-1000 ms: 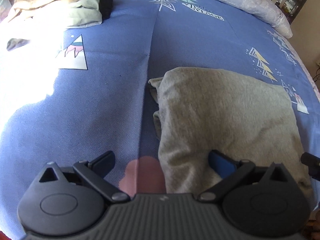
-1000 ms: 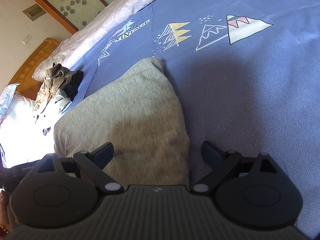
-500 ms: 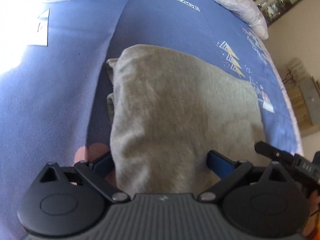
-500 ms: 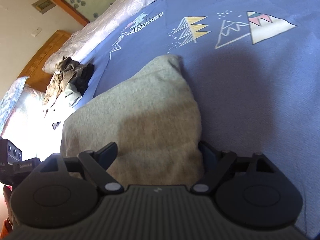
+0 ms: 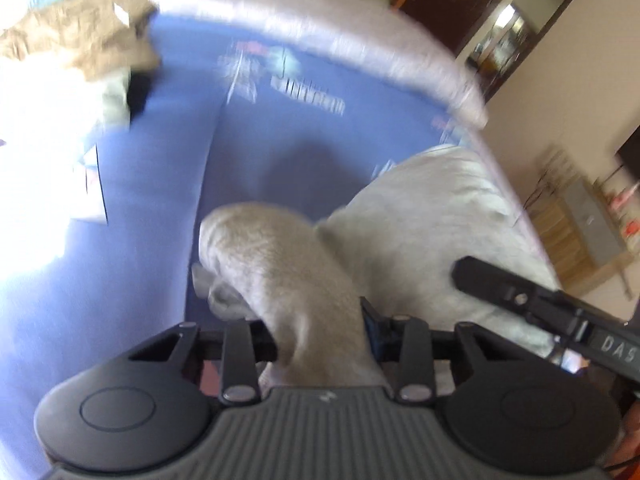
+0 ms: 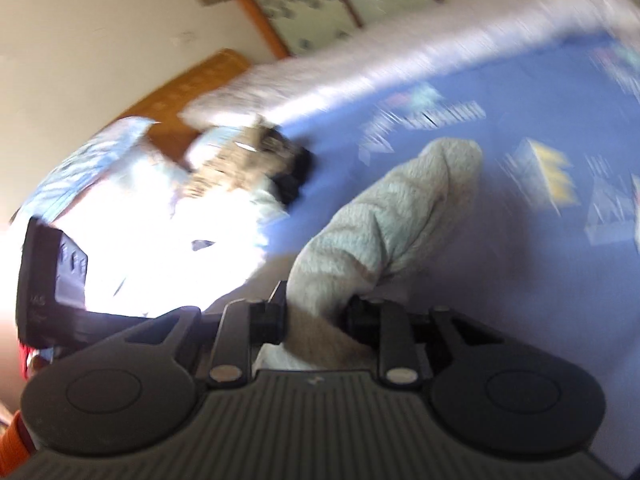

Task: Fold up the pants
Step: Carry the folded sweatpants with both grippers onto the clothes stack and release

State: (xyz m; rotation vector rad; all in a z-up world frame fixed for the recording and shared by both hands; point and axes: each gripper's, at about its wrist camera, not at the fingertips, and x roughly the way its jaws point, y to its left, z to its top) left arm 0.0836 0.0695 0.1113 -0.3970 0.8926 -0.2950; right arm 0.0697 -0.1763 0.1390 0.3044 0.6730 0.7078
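The grey pants (image 5: 288, 264) hang bunched above the blue bedspread (image 5: 160, 280), lifted at their near edge. My left gripper (image 5: 320, 340) has its jaws closing, and its pads press on a thick fold of the grey cloth. In the right wrist view the same pants (image 6: 392, 216) rise from the bed into my right gripper (image 6: 316, 320), whose jaws are also closing and pinch the cloth. The far end of the pants (image 5: 440, 208) still rests on the bed. The right gripper's black body (image 5: 540, 304) shows at the right of the left wrist view.
A heap of tan and pale clothes (image 5: 80, 40) lies at the far left of the bed, seen too in the right wrist view as a clothes heap (image 6: 248, 160). A pale quilt (image 5: 320, 32) lines the far edge. A wooden headboard (image 6: 192, 92) and wall stand beyond.
Both grippers went from open around the pants' near edge to pinched on the cloth, then rose and tilted up, lifting the pants off the bedspread. Both views are now motion-blurred.
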